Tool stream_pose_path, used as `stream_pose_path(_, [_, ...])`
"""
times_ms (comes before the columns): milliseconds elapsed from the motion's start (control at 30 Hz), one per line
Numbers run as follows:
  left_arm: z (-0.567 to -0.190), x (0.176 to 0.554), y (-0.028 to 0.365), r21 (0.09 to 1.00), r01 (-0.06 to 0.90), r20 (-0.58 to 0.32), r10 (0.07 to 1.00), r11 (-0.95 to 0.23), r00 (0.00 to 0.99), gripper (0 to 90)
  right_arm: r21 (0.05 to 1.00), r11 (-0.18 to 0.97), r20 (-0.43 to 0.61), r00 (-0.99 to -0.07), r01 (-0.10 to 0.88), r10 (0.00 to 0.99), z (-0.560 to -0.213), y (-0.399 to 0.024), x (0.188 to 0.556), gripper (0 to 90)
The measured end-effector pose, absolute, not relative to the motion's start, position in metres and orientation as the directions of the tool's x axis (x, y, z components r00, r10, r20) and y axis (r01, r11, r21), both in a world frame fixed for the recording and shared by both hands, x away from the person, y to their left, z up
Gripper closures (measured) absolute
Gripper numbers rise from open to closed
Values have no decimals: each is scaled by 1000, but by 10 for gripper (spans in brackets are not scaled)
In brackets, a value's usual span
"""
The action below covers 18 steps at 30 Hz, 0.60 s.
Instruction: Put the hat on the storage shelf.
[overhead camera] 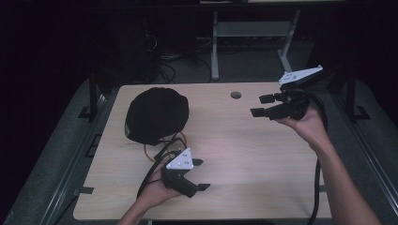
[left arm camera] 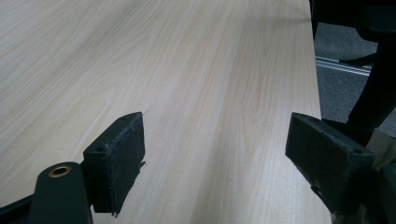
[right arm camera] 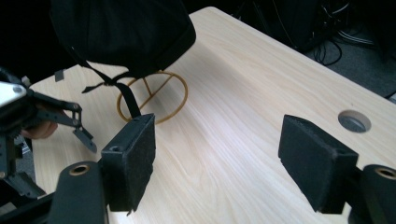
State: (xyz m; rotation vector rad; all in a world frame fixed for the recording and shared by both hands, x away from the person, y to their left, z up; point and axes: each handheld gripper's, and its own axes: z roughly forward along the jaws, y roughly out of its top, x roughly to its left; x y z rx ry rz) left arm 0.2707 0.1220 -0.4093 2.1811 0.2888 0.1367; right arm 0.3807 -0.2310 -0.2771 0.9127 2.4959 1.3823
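Black cap (overhead camera: 157, 115) sits on a wire stand (right arm camera: 152, 100) at counter (overhead camera: 244, 154) far left. Left tool (overhead camera: 201, 174) and right tool (overhead camera: 263, 105): both wide open, empty. Right gripper view shows the cap's strap (right arm camera: 122, 88).

The high view looks forward and down on the whole bench (overhead camera: 244, 154) from above the person's side. The left hand-held gripper (left arm camera: 215, 154) view skims bare wood just ahead of it – very close. The right hand-held gripper (right arm camera: 217, 154) view looks across the bench (shared with both) towards the other hand-held gripper.
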Motion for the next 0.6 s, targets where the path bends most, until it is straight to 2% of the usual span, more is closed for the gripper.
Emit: stream_pose_path(600, [-409,272,125,813,160,-9,262,-560,965,191,791,369,182,-764,487,619,-309,-269,355,264])
